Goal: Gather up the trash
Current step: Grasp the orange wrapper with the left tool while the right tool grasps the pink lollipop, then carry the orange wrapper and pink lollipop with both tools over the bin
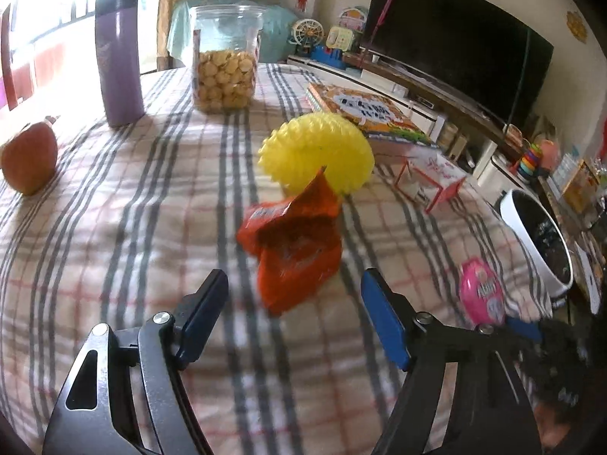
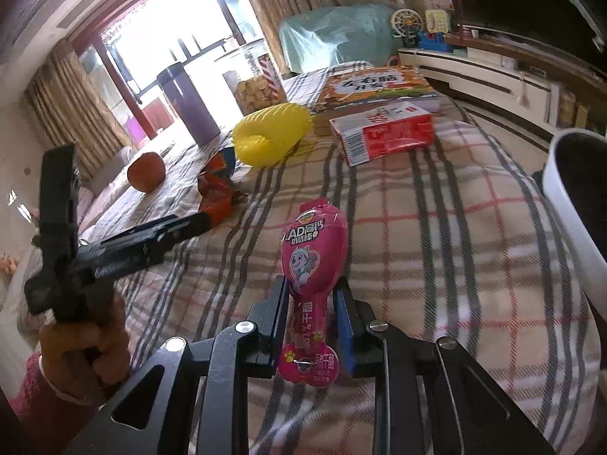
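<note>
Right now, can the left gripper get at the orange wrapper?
Probably yes. The left gripper is open, with the orange wrapper lying on the cloth just ahead of its fingertips. Nothing sits between them; the yellow toy lies beyond the wrapper.

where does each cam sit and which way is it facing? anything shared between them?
Left wrist: on the left gripper, looking along its open fingers across the plaid tablecloth at the orange wrapper, TV beyond.
Right wrist: on the right gripper, facing the window; its fingers pinch the pink snack packet; the left gripper and the hand holding it show at left.
Shared: orange wrapper, pink packet, yellow toy, apple, purple tumbler, white bin.
</note>
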Action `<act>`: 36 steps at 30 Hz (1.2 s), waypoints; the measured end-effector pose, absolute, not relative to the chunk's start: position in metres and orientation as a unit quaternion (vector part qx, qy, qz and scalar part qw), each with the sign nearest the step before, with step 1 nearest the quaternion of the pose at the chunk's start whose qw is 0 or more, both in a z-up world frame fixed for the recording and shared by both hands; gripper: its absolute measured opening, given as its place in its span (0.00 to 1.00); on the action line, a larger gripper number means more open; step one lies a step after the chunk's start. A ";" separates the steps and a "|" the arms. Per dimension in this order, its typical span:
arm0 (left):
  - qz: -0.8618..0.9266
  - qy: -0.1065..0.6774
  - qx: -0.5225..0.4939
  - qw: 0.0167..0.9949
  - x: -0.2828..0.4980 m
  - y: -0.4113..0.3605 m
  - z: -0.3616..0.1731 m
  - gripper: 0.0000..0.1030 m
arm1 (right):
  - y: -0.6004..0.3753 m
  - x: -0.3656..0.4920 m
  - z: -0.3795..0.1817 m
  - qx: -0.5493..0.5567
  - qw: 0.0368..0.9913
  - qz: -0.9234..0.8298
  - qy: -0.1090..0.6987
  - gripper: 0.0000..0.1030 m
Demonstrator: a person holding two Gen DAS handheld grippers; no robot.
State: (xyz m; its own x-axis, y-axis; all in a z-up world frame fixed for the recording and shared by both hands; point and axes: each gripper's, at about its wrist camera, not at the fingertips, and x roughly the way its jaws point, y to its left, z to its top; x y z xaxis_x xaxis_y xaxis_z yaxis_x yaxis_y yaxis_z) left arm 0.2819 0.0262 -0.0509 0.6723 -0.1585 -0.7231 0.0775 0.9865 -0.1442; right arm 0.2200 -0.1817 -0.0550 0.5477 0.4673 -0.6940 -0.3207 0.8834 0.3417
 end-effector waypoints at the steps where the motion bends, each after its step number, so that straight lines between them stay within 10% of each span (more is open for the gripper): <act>1: -0.060 0.397 -0.045 0.915 0.287 0.022 -0.052 0.72 | -0.184 0.219 -0.055 0.091 0.875 0.223 0.419 0.23; 4: -0.055 0.403 -0.036 0.913 0.301 0.015 -0.059 0.71 | -0.189 0.218 -0.057 0.097 0.875 0.219 0.420 0.23; 9: -0.058 0.411 -0.033 0.909 0.305 0.011 -0.062 0.47 | -0.201 0.215 -0.056 0.106 0.877 0.212 0.418 0.23; 11: -0.061 0.408 -0.030 0.910 0.301 0.010 -0.060 0.21 | -0.207 0.213 -0.054 0.111 0.878 0.210 0.415 0.23; 14: -0.069 0.411 -0.031 0.908 0.292 0.005 -0.060 0.13 | -0.214 0.210 -0.051 0.118 0.880 0.209 0.409 0.23; 36: -0.203 0.400 -0.015 0.893 0.221 -0.113 -0.039 0.13 | -0.301 0.174 -0.029 0.164 0.900 0.157 0.373 0.23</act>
